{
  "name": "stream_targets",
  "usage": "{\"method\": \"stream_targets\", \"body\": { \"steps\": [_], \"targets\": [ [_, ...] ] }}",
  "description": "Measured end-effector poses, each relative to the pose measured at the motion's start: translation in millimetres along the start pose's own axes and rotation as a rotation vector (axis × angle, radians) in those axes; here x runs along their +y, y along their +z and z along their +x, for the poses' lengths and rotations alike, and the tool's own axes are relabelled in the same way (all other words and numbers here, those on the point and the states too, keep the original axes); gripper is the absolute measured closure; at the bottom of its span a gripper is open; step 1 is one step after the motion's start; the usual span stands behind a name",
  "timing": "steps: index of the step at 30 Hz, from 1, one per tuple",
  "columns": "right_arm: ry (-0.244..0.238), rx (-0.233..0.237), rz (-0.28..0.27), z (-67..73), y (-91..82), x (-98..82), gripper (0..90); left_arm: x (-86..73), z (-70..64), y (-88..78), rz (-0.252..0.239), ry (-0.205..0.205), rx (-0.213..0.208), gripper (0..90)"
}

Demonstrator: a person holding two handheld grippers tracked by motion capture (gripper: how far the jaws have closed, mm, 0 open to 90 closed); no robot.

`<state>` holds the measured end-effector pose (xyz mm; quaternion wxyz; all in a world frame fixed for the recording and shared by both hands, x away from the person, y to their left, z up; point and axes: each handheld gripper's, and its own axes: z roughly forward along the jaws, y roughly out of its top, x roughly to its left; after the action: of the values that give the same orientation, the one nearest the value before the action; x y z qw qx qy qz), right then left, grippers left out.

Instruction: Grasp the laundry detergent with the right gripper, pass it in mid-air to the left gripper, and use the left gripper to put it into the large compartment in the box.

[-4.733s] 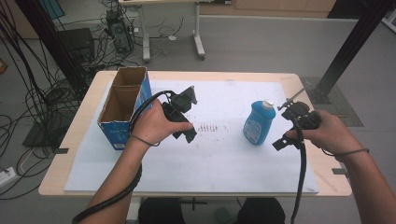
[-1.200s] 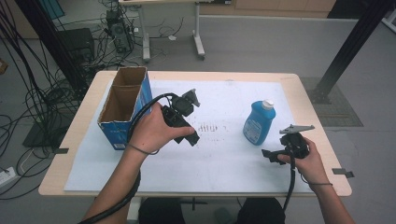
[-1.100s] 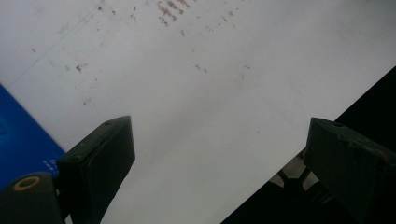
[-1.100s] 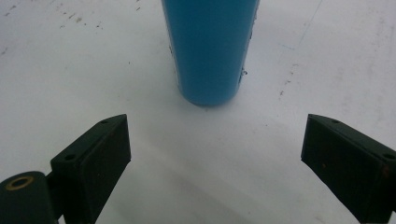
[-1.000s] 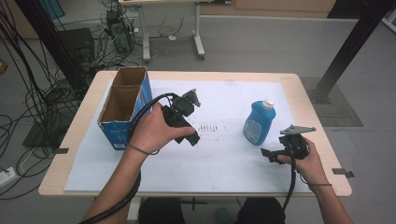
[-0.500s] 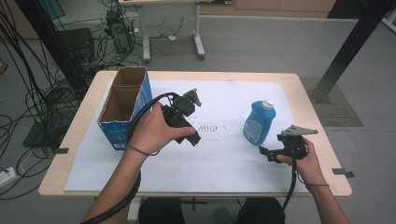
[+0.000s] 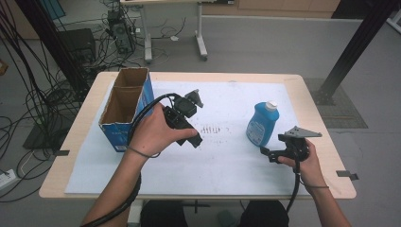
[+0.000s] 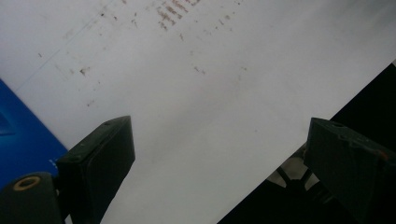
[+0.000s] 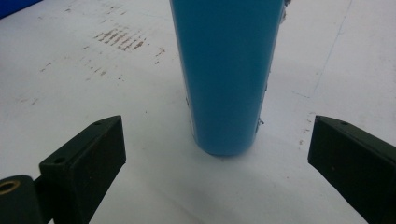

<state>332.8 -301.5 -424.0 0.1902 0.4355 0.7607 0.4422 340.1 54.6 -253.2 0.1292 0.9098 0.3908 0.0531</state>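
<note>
Since the earliest frame, the right gripper (image 7: 265, 152) has been brought down from beside the bottle's far side to a spot on the near side of the blue bottle (image 7: 261, 126), and its jaws have just been opening, with nothing pressed between them. In the last second neither hand has been shifted, and the left gripper (image 7: 197, 140) has been kept where it was.

In the right gripper view the two black jaws are seen spread wide, one at each lower corner, and the blue bottle (image 9: 227, 74) is framed upright in the gap between them, a little farther off than the tips. No pad is laid against it; white sheet is seen on both sides of the bottle's base. In the high view the bottle is stood on the white sheet (image 7: 227, 161) toward the table's right half, white cap up, with the right gripper near it and pointed at it.

In the left gripper view the jaws are likewise held well apart, and nothing is gripped or touched; the white sheet (image 8: 196, 107) with brown scuff marks is seen between them, and a blue edge at the left. In the high view this gripper is held above the sheet just right of the open cardboard box (image 7: 124, 109)
</note>
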Motion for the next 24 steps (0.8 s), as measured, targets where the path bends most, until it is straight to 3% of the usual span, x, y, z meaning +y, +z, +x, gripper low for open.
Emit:
{"method": "stream_targets", "body": {
  "steps": [24],
  "targets": [
    [-0.019, -0.022, -0.045, 0.9, 11.8, 1.2, 1.6, -1.1, -0.5, -1.4, -0.003, 0.003, -0.006, 9.1]
  ]
}}
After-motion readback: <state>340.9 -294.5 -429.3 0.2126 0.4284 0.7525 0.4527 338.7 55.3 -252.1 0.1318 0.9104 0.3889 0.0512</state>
